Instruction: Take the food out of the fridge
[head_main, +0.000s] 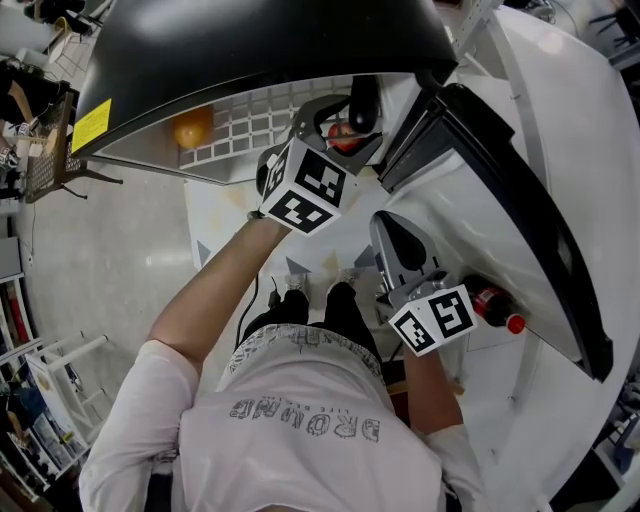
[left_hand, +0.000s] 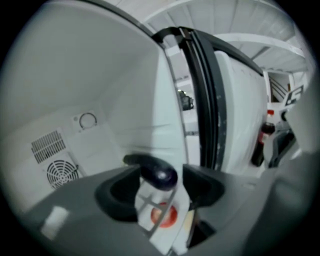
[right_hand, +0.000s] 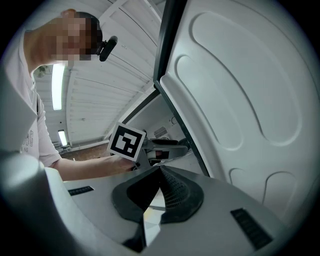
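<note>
My left gripper (head_main: 345, 125) reaches into the open fridge (head_main: 260, 50), over its white wire shelf (head_main: 250, 120). In the left gripper view its jaws (left_hand: 160, 189) stand wide open. A dark purple eggplant (left_hand: 157, 172) lies between them, and the pads do not press on it. Below it, under the shelf wires, sits a round red fruit (left_hand: 162, 215), which also shows in the head view (head_main: 345, 137). An orange (head_main: 192, 128) rests further left on the shelf. My right gripper (head_main: 390, 228) hangs shut and empty before the fridge opening, its tips (right_hand: 159, 172) touching.
The white fridge door (head_main: 560, 150) stands open on the right, close beside my right gripper. A cola bottle with a red cap (head_main: 492, 305) stands in the door's shelf. The fridge's black top overhangs the shelf. A fan grille (left_hand: 60, 172) marks the back wall.
</note>
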